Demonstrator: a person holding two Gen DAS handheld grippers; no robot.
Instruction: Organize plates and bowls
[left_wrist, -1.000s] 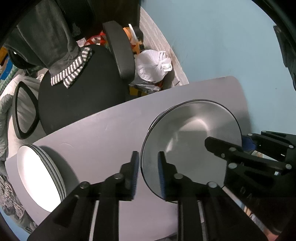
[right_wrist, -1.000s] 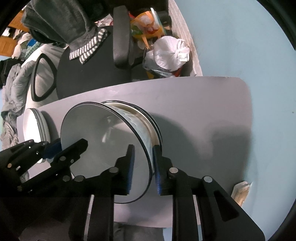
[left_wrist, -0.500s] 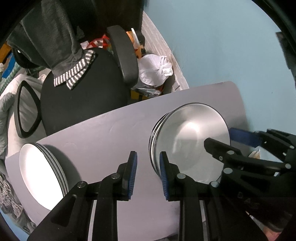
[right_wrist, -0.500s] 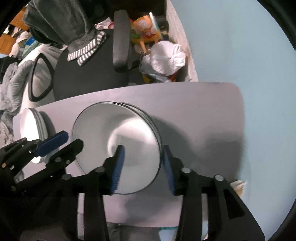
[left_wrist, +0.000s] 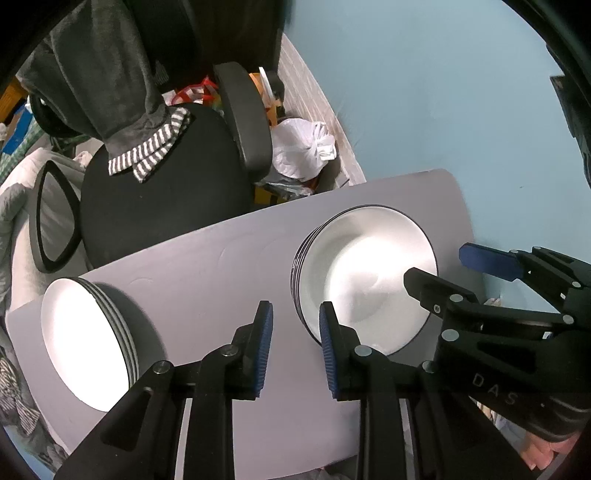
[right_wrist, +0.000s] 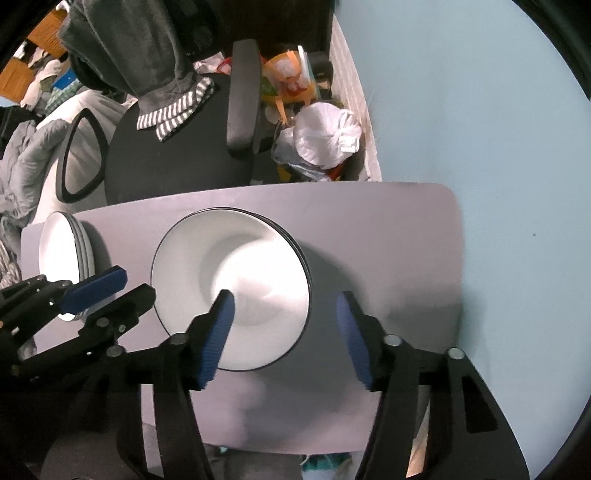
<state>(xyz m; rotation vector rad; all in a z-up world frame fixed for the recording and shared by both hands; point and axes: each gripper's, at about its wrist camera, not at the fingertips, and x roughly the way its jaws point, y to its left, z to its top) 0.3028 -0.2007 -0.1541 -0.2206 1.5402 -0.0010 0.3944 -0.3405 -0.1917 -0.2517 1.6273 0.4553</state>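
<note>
Nearest, two grippers above the grey table (right_wrist: 388, 236): left gripper (left_wrist: 295, 341) with pads slightly apart and opening, pinching nothing; right gripper (right_wrist: 284, 332) spread wide, jaws opening, nothing between them. Beneath, two stacks of white plates: one stack (right_wrist: 236, 288) mid-table, a second stack (left_wrist: 88, 339) at the left edge; plates per stack uncountable. Beyond, one black office chair (left_wrist: 162, 199) and one white bag (left_wrist: 303, 151).
</note>
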